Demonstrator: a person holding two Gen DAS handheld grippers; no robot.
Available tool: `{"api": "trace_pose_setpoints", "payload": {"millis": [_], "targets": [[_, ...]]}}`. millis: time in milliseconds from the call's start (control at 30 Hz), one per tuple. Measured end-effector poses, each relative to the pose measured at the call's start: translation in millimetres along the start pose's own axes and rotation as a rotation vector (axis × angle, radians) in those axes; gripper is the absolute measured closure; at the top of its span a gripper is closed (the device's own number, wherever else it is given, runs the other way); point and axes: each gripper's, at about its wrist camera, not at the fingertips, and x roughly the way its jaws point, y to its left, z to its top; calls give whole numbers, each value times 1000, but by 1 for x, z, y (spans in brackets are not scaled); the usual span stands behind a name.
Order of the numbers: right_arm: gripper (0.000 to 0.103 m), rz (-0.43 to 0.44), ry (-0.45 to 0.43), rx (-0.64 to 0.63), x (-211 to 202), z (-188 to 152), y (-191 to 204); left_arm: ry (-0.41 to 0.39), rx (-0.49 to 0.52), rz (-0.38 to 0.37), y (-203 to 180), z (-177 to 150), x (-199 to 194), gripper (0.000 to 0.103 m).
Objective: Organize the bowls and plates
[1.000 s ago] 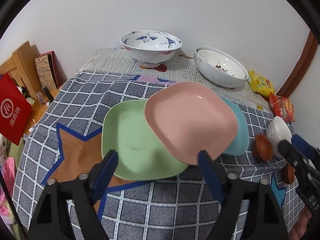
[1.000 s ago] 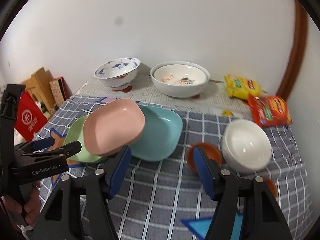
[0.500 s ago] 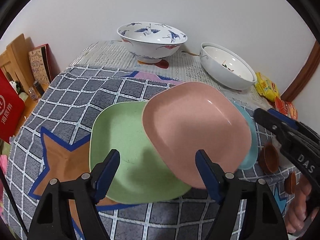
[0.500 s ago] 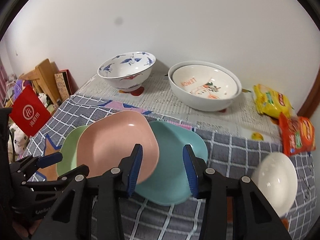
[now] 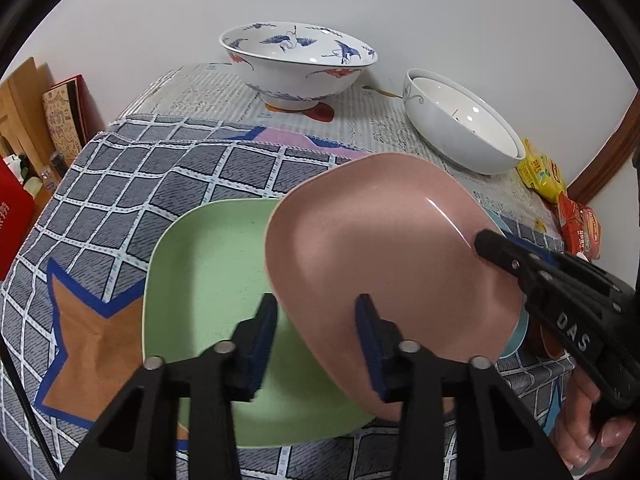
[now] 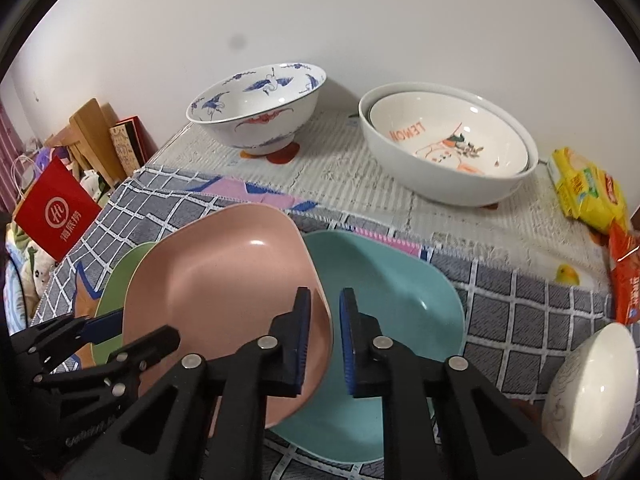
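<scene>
Both grippers have closed in on the pink plate [image 6: 224, 292]. Right gripper [image 6: 324, 336] straddles its near-right rim, jaws narrowed but apart; left gripper [image 5: 316, 344] straddles its left edge above the green plate [image 5: 208, 280], not clamped.

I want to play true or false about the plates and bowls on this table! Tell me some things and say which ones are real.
1. The square pink plate lies partly on top of the square green plate. True.
2. The square teal plate sits on top of the pink plate. False: the pink plate overlaps the teal one.
3. The white bowl with blue birds stands on the newspaper near the wall. True.
4. A smaller bowl sits inside the big plain white bowl. True.
5. The right gripper is far from the plates. False: its two fingers sit either side of the pink plate's edge.
6. The left gripper holds a bowl. False: it is open at the pink plate's edge.
</scene>
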Motion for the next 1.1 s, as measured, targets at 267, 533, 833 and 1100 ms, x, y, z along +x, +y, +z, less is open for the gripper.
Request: {"api": "trace_pose_setpoints", "payload": {"millis": [267, 533, 833, 1100], "targets": [[95, -12, 8, -3, -12, -15, 4, -16, 8, 36, 2, -1, -11, 85], [95, 58, -6, 72, -39, -29, 12, -41, -2, 49, 13, -7, -38, 87], [95, 98, -39, 62, -58, -27, 52, -98, -15, 103, 41, -2, -75, 87], [95, 114, -43, 37, -55, -20, 78, -103, -33, 127, 66, 2, -75, 87]]}}
